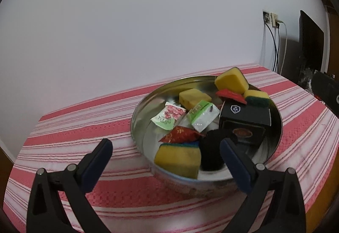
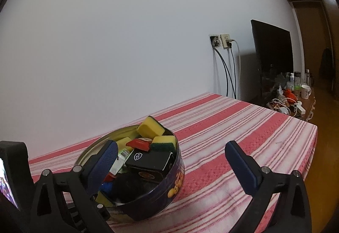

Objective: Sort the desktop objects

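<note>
A round metal tin [image 1: 137, 118] stands on the striped tablecloth, full of things: several yellow sponges [image 1: 179, 160], a black box [image 1: 245, 118], tissue packs [image 1: 204, 115], red sachets [image 1: 180, 134] and a black fuzzy item [image 1: 211, 152]. My left gripper [image 1: 166, 146] is open and empty, just in front of the tin's near rim. My right gripper [image 2: 171, 152] is open and empty; its left finger stands before the tin [image 2: 175, 188], its right finger over bare cloth. The black box [image 2: 148, 161] and sponges [image 2: 150, 128] show there too.
The red-and-white striped tablecloth [image 1: 84, 127] covers the table against a white wall. Wall sockets with hanging cables [image 2: 226, 63] are at the back right. A dark monitor [image 2: 273, 53] and a cluttered side table with bottles and a mug [image 2: 305, 91] stand beyond the right edge.
</note>
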Demonstrator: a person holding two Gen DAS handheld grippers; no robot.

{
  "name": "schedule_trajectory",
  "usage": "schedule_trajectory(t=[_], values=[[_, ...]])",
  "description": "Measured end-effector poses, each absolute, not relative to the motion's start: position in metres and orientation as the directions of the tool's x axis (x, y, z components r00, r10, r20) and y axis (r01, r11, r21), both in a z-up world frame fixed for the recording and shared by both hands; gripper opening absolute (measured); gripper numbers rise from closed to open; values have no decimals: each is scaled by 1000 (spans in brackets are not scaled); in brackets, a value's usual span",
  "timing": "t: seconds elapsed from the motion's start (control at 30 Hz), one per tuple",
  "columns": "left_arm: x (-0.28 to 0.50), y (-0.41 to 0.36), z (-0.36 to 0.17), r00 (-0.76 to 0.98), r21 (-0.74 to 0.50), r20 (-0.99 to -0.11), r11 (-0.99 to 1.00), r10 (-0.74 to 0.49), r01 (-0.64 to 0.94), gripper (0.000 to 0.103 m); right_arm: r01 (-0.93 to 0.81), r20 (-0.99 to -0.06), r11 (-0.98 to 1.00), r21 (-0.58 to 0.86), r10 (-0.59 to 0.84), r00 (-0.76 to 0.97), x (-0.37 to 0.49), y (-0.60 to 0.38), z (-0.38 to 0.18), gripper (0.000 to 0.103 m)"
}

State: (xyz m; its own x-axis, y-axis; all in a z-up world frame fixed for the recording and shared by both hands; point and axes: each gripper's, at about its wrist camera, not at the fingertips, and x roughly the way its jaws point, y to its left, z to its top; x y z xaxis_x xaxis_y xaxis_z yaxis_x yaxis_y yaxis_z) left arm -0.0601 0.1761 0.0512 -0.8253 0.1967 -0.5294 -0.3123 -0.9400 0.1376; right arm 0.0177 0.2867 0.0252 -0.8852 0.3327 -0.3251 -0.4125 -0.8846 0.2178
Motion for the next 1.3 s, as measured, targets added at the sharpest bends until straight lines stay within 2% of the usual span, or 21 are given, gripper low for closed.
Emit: schedule_trajectory(t=[0.33, 0.5, 0.9, 1.3], values=[[-54, 154, 50, -835, 152, -529, -951, 151, -269, 102, -398, -338, -903, 160, 328, -882, 24, 268, 29, 103], [-57, 139, 51, -828, 112, -535, -958, 166, -264, 102, -363, -367, -923, 125, 297, -881, 19, 253, 31, 103], [-55, 115, 55, -832, 87, -522, -957, 191, -275, 102, -368, -328, -920, 133, 310, -892, 30, 231, 32, 103], [-59, 98, 60, -844, 71, -510, -969, 168, -236, 102, -375, -223, -921, 102, 347, -911, 50, 212, 42, 103]])
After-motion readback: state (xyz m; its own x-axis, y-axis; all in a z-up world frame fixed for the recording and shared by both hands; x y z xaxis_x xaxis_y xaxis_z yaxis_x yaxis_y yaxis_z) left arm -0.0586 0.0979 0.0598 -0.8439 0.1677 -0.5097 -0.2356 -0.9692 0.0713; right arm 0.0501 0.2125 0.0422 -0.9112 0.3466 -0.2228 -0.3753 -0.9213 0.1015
